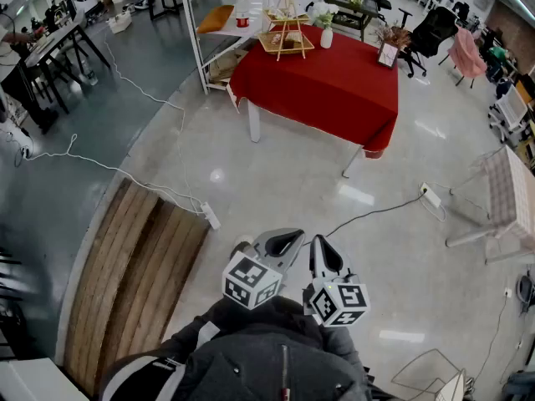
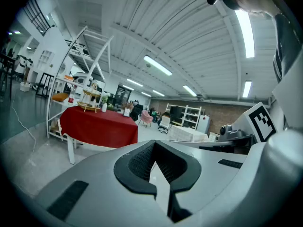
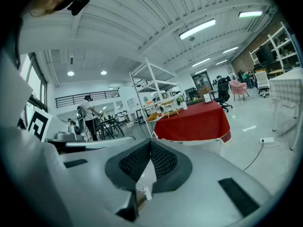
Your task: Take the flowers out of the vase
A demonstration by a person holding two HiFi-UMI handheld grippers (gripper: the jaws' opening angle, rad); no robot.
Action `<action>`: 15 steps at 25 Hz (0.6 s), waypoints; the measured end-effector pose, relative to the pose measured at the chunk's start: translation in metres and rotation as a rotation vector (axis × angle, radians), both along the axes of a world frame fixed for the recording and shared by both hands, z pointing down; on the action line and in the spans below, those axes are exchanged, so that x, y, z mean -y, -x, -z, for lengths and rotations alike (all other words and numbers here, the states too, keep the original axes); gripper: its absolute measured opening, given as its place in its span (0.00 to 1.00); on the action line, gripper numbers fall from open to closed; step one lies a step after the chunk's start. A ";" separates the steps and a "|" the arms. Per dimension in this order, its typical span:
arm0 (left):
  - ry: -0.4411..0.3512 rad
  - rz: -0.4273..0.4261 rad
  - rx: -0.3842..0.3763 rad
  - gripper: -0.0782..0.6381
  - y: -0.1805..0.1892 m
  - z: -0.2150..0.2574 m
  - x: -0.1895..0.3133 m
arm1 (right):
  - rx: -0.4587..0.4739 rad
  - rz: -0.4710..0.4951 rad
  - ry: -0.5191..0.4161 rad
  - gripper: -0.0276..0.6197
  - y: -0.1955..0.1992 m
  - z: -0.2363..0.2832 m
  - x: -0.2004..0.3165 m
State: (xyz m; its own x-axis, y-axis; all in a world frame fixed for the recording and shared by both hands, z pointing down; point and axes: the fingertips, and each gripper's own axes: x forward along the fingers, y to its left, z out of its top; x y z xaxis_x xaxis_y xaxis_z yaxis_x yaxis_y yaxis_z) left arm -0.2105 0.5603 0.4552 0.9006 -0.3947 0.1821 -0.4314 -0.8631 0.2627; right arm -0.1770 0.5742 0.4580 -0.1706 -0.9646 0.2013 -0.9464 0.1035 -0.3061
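Left gripper (image 1: 288,241) and right gripper (image 1: 321,246) sit side by side, both with jaws closed and empty. Well ahead of them, a white vase (image 1: 326,38) holding flowers (image 1: 323,19) stands on a red-clothed table (image 1: 334,86).

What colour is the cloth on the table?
The tablecloth is red. It shows best in the head view.

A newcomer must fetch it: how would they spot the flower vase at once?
Look for the red-clothed table beside the white shelving. Near its far edge stands a small white vase of pale flowers, between a wooden tiered stand and a picture frame; its plain white body sets it apart from both.
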 end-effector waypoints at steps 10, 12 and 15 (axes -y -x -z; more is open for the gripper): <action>0.019 0.007 0.009 0.12 -0.017 -0.004 0.001 | 0.025 -0.041 -0.017 0.06 -0.014 0.003 -0.001; 0.018 -0.006 0.012 0.12 -0.025 -0.005 0.009 | 0.033 -0.066 -0.008 0.06 -0.024 0.001 0.007; 0.020 -0.011 0.007 0.12 -0.035 -0.005 0.026 | 0.034 -0.087 0.007 0.06 -0.036 -0.002 0.025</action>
State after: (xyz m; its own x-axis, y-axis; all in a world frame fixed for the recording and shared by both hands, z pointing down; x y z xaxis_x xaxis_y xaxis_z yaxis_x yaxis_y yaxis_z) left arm -0.1751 0.5341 0.4603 0.9036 -0.3808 0.1960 -0.4235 -0.8624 0.2772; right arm -0.1412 0.5494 0.4601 -0.0933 -0.9747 0.2031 -0.9407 0.0195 -0.3388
